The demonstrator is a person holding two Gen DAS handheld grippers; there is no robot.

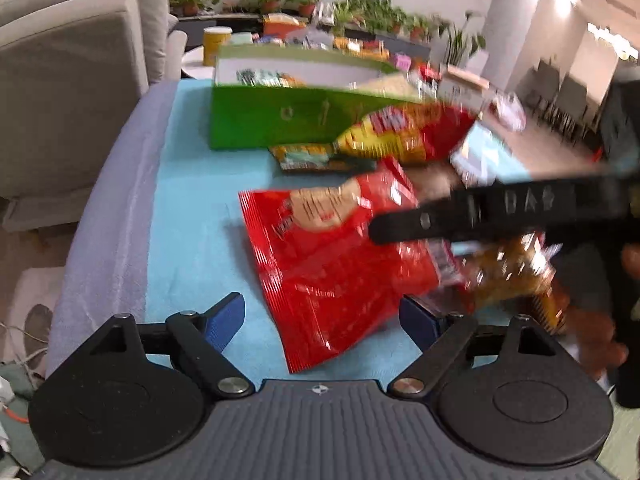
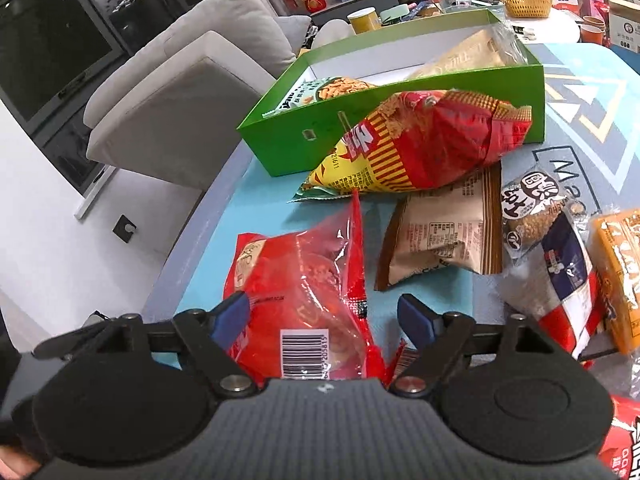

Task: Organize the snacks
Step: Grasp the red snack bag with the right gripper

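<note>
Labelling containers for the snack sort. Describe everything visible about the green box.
The green cardboard box is a shallow, open-topped rectangular tray with a white interior, sitting flat on the light blue tablecloth near the table's far edge. Inside lie a green-printed snack pack and a beige pack. A red-and-yellow striped snack bag rests against its front wall.

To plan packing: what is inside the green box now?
Green box holds two bags: a teal-white one at the left end, a beige one at the right. Its near wall hides their lower parts.

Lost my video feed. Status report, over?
Left tongs open, empty. Right tongs open, straddling red snack bag, not clamped. Green box ahead; yellow-red bag leaning against its front wall.
</note>
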